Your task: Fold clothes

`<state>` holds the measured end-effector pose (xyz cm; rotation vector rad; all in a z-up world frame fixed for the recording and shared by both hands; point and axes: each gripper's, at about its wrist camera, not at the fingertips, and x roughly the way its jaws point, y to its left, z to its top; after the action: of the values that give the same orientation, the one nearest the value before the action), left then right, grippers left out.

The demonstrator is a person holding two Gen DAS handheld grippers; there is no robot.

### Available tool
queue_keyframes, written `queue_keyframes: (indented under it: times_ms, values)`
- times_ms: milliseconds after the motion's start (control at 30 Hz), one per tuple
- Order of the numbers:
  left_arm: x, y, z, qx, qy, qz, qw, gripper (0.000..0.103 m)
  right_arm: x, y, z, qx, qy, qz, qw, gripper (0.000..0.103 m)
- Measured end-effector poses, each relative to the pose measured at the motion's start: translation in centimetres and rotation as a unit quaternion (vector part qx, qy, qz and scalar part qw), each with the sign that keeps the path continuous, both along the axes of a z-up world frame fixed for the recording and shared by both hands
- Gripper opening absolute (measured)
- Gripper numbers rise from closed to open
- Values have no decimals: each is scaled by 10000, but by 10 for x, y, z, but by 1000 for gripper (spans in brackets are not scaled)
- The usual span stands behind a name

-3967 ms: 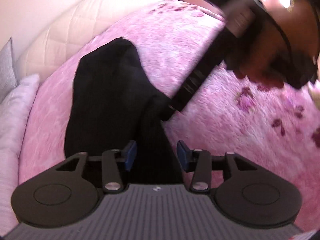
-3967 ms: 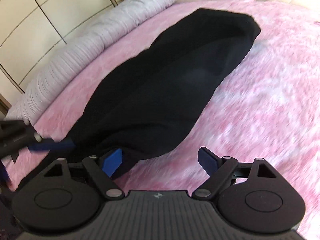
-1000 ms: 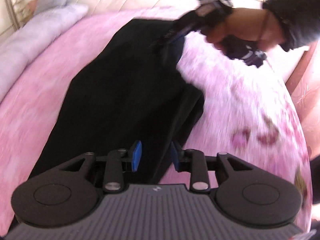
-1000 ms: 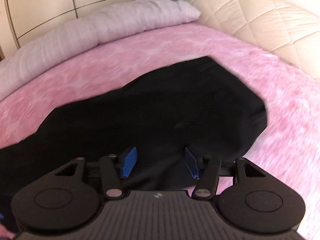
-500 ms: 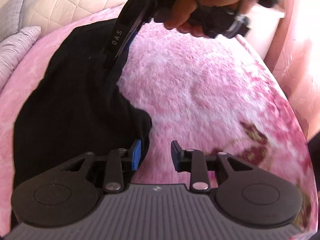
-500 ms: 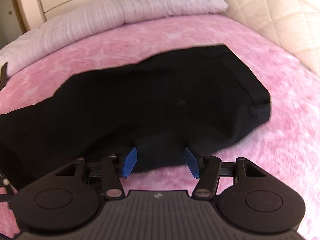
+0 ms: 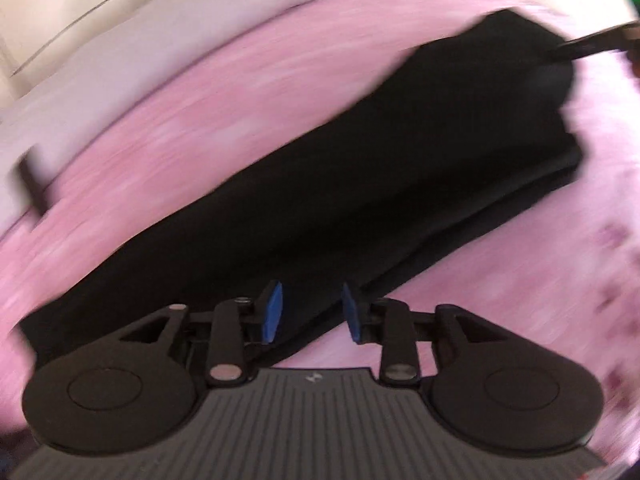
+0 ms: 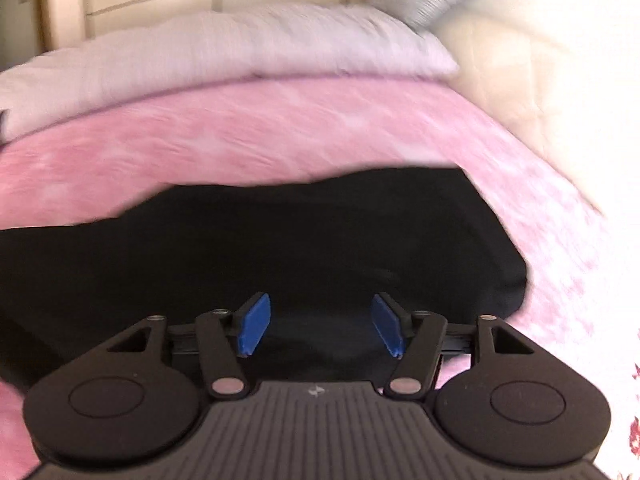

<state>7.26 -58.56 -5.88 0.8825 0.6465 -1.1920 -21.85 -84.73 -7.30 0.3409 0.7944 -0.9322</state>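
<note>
Garment [image 7: 340, 184], black: lies long on pink bed [image 7: 200, 120], running from my left claw [image 7: 308, 312] toward two o'clock. Both claws parted, empty; right claw [image 8: 322, 328] over its near edge.

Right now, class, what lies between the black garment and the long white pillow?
Only a bare stretch of pink blanket separates the black garment from the white pillow, seen in the right wrist view.
</note>
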Motion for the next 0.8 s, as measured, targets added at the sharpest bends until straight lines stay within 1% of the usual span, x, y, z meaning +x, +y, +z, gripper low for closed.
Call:
queue_keyframes:
  times_ms: [33,67,133,167,233,300,367,433,467,567,600,667,700,733,767,800]
  values:
    - [17,17,1,19,-157,130,9998,38,15,16,4,-8,-46,187,9998,66]
    - [34,35,0,69,-357,179,9992,45,31,31,9,-15,-92,375,9993,66]
    - [65,69,-5,241,-742,124,9969,45,62,63,17,-29,-173,750,9970,66]
    - [82,86,-9,328,-908,39,9953,44,82,81,14,-26,-121,946,9954,66]
    - [117,118,-18,458,-1288,-292,9902,40,122,116,7,-18,-17,1336,9910,66]
    - [147,143,-29,596,-1709,-764,9805,33,162,152,1,-11,88,1725,9850,66]
    - [171,159,-38,635,-1987,-1211,9705,28,203,188,-6,-4,192,2110,9773,64]
    - [192,173,-49,667,-2218,-1690,9580,23,243,224,-13,4,296,2492,9680,59]
    - [201,179,-54,692,-2299,-1937,9512,21,263,241,-16,-2,359,2681,9627,59]
    - [216,189,-74,737,-2544,-2679,9263,20,301,270,-31,-283,860,3182,9437,51]
    - [219,192,-80,740,-2596,-2864,9193,20,311,279,-35,-390,1042,3324,9366,51]
    - [221,193,-91,712,-2654,-3105,9100,20,323,287,-47,-607,1375,3551,9227,51]
    - [223,193,-96,690,-2671,-3200,9064,16,328,288,-51,-678,1514,3629,9169,51]
    - [224,194,-98,660,-2648,-3244,9057,12,331,289,-55,-721,1645,3732,9102,51]
    - [226,194,-98,641,-2563,-3244,9083,0,334,290,-60,-764,1774,3835,9031,51]
    - [229,192,-97,622,-2420,-3163,9152,0,336,291,-64,-806,1894,3931,8962,51]
